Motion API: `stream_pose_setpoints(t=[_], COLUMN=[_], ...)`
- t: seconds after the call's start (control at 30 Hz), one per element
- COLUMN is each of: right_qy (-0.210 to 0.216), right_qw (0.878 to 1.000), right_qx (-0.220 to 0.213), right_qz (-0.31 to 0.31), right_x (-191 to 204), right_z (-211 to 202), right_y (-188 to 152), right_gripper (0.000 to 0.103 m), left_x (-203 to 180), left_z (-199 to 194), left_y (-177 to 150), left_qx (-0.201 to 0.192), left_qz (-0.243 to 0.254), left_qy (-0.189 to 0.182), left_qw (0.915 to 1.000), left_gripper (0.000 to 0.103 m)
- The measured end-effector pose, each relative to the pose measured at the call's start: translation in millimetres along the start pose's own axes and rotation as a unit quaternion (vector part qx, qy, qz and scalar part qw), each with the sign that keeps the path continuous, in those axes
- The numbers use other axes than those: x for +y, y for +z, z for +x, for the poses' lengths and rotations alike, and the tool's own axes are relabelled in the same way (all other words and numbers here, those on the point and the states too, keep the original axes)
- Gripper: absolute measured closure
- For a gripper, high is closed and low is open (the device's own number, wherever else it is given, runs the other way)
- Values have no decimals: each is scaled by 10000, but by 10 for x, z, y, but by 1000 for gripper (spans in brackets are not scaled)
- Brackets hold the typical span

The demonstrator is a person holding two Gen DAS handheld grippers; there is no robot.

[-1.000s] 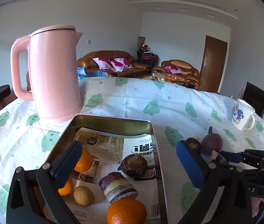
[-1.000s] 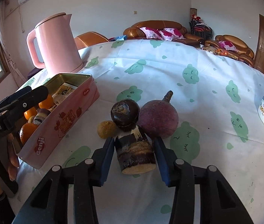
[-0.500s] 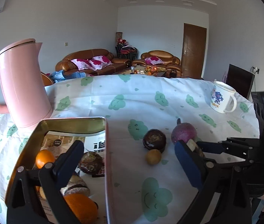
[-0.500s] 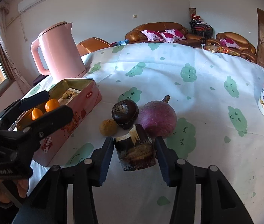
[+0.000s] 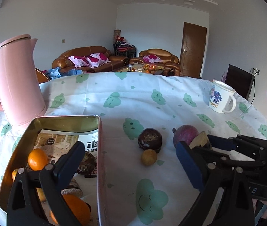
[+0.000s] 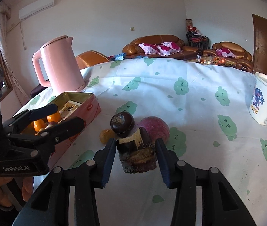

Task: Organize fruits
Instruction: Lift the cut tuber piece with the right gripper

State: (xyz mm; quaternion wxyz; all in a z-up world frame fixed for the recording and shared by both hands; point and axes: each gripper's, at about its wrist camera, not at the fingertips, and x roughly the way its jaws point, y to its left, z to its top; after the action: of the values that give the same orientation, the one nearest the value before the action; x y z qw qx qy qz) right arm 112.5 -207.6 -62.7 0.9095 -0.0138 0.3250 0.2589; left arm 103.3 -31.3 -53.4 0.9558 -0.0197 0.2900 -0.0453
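Observation:
My right gripper (image 6: 136, 155) is shut on a dark cut sugarcane chunk (image 6: 136, 155) and holds it a little above the cloth; the chunk also shows in the left wrist view (image 5: 199, 141). Beyond it on the table lie a dark round fruit (image 6: 122, 122), a purple round fruit (image 6: 155, 128) and a small yellow-brown fruit (image 6: 106, 135). My left gripper (image 5: 131, 163) is open and empty, its left finger over the pink tin (image 5: 100, 150), which holds oranges (image 5: 37, 159), a dark fruit and another cane chunk.
A pink kettle (image 5: 16, 82) stands behind the tin. A white mug (image 5: 221, 98) stands at the far right of the table. The cloud-print tablecloth (image 5: 133, 101) covers the table. Sofas stand in the room behind.
My left gripper has swung right, off the tin's middle toward the loose fruits. My right gripper has lifted the cane chunk slightly and keeps its hold.

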Motion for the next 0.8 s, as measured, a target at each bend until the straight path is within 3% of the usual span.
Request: stream_pose_setpoints(t=[0.2, 0.4, 0.57, 0.8], right_qy=[119, -52, -139, -222], right_qw=[9999, 9994, 9987, 9980], right_qx=[83, 313, 494, 598], right_qz=[85, -130, -64, -3], right_x=[-72, -12, -49, -85], right_z=[-9, -11, -55, -107], right_y=[-6, -60, -144, -214], right_gripper=[58, 57, 42, 41], left_x=[-104, -38, -31, -99], left_z=[131, 71, 30, 78], left_y=[-32, -11, -20, -44], left_qx=[240, 116, 60, 174], left_qz=[161, 21, 9, 88], left_qy=[-17, 42, -8, -151], left_qw=[9996, 9999, 10000, 9997], left_gripper=[11, 11, 10, 10])
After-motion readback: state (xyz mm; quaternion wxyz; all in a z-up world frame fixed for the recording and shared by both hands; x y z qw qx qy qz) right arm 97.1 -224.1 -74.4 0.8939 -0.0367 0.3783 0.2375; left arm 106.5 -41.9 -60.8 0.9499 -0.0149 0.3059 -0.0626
